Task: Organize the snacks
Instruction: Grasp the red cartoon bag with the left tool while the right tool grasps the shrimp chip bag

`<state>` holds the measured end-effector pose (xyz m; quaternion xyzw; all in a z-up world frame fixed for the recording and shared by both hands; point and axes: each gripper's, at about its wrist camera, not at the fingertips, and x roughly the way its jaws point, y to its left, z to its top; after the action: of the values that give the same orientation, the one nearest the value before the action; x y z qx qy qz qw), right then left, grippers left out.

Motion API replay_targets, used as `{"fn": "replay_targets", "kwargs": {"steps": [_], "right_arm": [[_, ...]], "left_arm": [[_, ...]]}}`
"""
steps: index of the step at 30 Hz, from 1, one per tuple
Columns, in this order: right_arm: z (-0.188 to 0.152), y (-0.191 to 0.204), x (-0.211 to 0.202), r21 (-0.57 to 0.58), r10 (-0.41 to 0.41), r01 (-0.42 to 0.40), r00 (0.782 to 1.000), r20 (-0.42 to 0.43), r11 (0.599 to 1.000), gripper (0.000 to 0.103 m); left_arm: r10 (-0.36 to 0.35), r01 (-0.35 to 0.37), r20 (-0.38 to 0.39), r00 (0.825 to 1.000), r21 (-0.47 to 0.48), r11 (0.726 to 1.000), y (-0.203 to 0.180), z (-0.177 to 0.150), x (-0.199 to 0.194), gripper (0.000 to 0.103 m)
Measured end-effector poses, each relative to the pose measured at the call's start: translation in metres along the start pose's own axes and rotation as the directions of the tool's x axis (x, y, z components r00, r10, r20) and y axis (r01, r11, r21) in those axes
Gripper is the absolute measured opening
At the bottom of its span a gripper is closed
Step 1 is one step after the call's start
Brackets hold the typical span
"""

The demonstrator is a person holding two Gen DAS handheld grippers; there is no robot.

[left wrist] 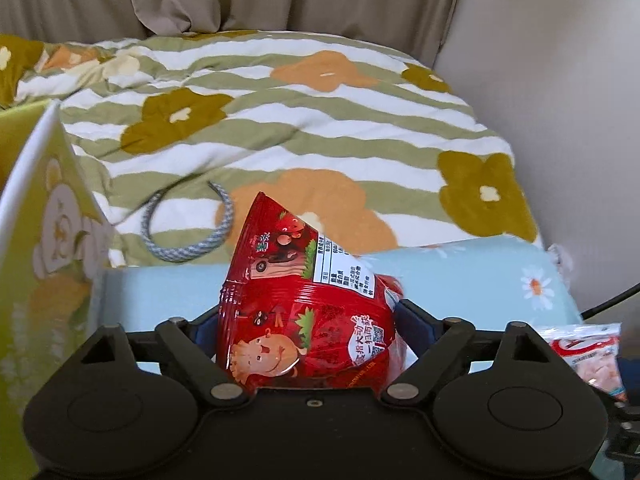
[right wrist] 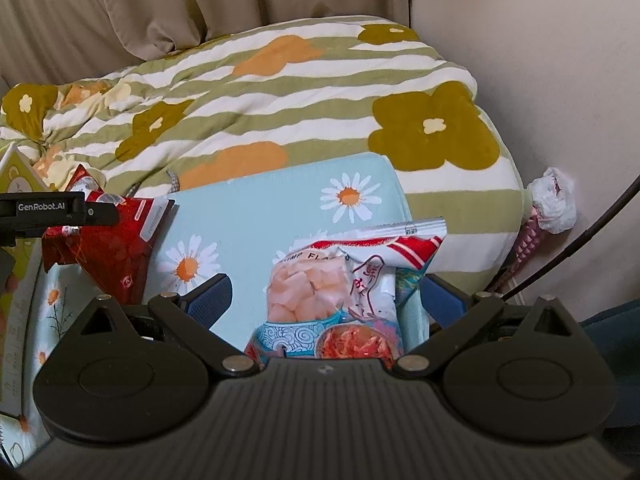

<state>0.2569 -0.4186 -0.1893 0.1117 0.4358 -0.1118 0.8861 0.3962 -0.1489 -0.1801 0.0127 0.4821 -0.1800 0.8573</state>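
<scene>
A red snack bag (left wrist: pixel 308 320) with a cartoon child stands tilted between the fingers of my left gripper (left wrist: pixel 310 316), and both blue pads press its sides. In the right wrist view the same red bag (right wrist: pixel 108 248) shows at the left under the left gripper's black body. A white and red shrimp chip bag (right wrist: pixel 332 292) lies on the light blue daisy cushion (right wrist: pixel 260 208) between the fingers of my right gripper (right wrist: pixel 325 294), which is open, with a gap at the left pad. The shrimp chip bag (left wrist: pixel 588 356) also shows at the left wrist view's right edge.
A green cardboard box (left wrist: pixel 44 240) with white edges stands at the left. Behind the cushion lies a green striped flower quilt (left wrist: pixel 300 120) with a grey braided loop (left wrist: pixel 188 240) on it. A curtain hangs behind, and a wall, a cable and a white plastic bag (right wrist: pixel 554 200) are at the right.
</scene>
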Motion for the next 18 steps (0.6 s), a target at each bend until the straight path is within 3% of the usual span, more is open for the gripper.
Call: {"fn": "replay_targets", "kwargs": {"steps": [3, 7, 18], "right_arm": [[0.0, 0.0, 0.002, -0.001, -0.002, 0.002, 1.0, -0.005, 1.0, 0.103], [0.0, -0.001, 0.006, -0.006, -0.006, 0.006, 1.0, -0.012, 1.0, 0.103], [-0.002, 0.001, 0.015, -0.047, -0.007, 0.006, 1.0, -0.013, 0.999, 0.103]], "left_arm": [[-0.009, 0.009, -0.002, 1.0, 0.003, 1.0, -0.002, 0.0, 0.002, 0.072], [-0.016, 0.016, 0.005, 1.0, -0.005, 1.0, -0.004, -0.001, -0.002, 0.064], [-0.022, 0.023, 0.041, 0.999, -0.028, 0.999, -0.007, -0.022, -0.043, 0.063]]}}
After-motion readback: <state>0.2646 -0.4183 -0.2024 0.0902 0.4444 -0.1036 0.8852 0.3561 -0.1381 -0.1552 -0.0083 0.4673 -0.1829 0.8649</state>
